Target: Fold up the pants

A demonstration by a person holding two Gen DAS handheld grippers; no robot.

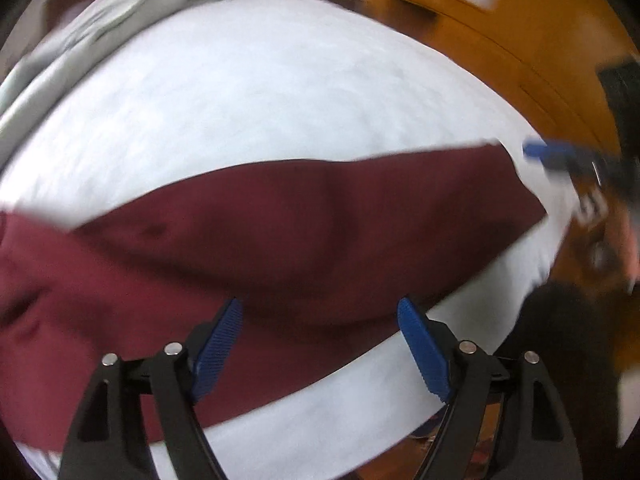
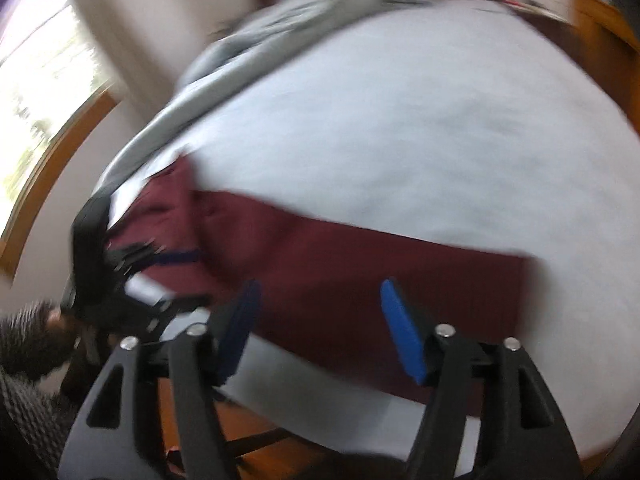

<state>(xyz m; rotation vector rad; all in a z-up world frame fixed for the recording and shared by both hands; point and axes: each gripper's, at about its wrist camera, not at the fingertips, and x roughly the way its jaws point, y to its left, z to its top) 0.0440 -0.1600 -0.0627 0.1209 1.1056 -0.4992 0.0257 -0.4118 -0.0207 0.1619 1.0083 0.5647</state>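
Maroon pants (image 1: 280,240) lie flat in a long band across the near part of a white bed sheet (image 1: 260,92). They also show in the right wrist view (image 2: 360,272). My left gripper (image 1: 320,312) is open and empty, hovering above the pants' near edge. My right gripper (image 2: 318,292) is open and empty above the pants' near edge. In the left wrist view the right gripper (image 1: 560,156) appears at the pants' right end. In the right wrist view the left gripper (image 2: 132,272) appears at the pants' left end. Both views are blurred.
A grey blanket (image 2: 256,36) lies bunched along the bed's far left side. Wooden floor (image 1: 500,52) and wooden furniture lie to the right of the bed. A window (image 2: 36,92) is on the left wall.
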